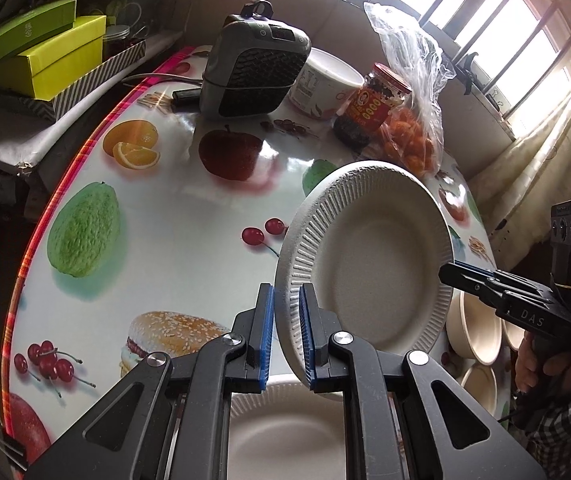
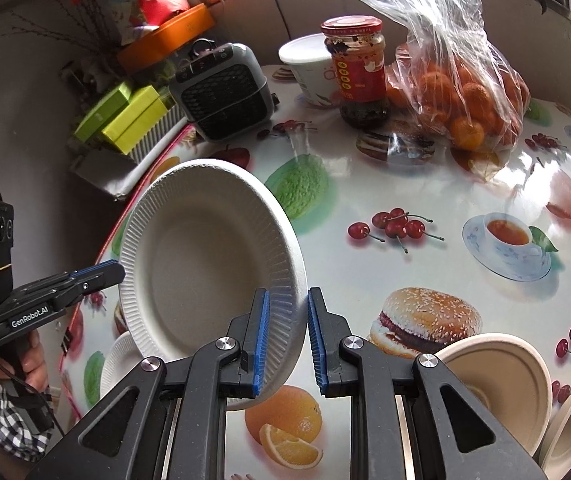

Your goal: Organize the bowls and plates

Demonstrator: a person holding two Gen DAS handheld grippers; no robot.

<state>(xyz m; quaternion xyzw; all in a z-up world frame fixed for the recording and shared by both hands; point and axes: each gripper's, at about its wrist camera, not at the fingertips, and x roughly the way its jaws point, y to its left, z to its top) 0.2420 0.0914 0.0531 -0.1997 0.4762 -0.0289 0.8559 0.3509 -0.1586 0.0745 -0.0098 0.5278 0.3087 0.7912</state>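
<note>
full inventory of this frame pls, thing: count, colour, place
paper plate: 1, white, lifted and tilted, held by both tongs
second paper plate: 1, white, flat on table under the left tongs
bowls: at least 3, cream, near right table edge
table: 1, white fruit-print cover
heater: 1, grey, far side
tub: 1, white, beside heater
jar: 1, red lid and label, dark contents
bag of oranges: 1, clear plastic, right of jar
boxes: 2, lime green, off table at left
left tongs: shut on plate rim
right tongs: shut on opposite rim
</note>
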